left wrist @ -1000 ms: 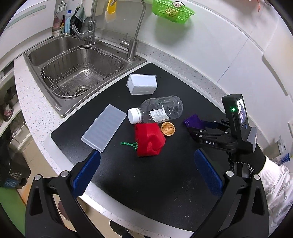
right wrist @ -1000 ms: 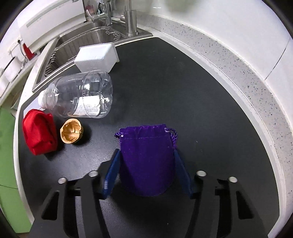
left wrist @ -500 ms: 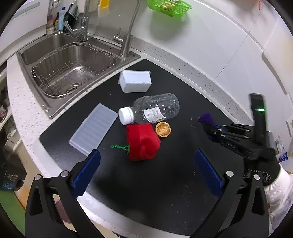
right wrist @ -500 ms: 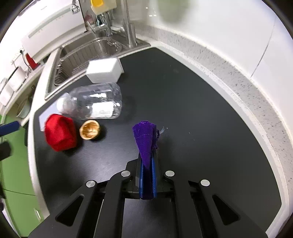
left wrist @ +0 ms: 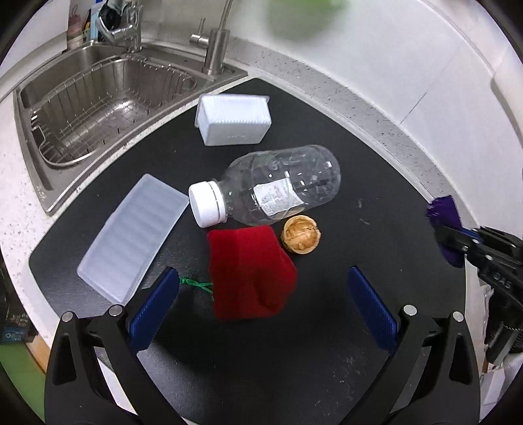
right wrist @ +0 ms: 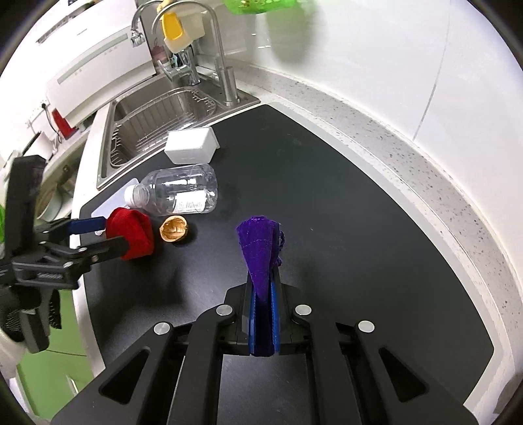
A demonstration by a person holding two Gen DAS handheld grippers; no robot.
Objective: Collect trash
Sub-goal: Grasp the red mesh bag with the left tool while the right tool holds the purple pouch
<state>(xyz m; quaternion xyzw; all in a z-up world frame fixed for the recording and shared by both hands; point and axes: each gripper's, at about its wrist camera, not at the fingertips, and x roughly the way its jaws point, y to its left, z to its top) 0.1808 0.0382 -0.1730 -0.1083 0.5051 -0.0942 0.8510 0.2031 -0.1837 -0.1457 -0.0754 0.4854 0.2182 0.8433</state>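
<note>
The right tool is clamped shut on a purple velvet pouch, which stands pinched between its blue pads with the top fanning out ahead of the tips. The left tool is spread wide, its blue pads flanking a red velvet pouch on the black mat of the table; a green drawstring trails beside the left pad.

Just ahead of the left tool lies a walnut shell half, hollow up, touching or nearly touching a clear plastic bottle on its side with a white cap. The bottle's white label carries small print, too fine to read. Beyond it sits a white plastic box, and to the left a flat frosted lid.

Only the left view shows letters on the right tool's body, perhaps "DAS". Only the right view shows a yellow-and-white holder hung by the faucet over the sink.
</note>
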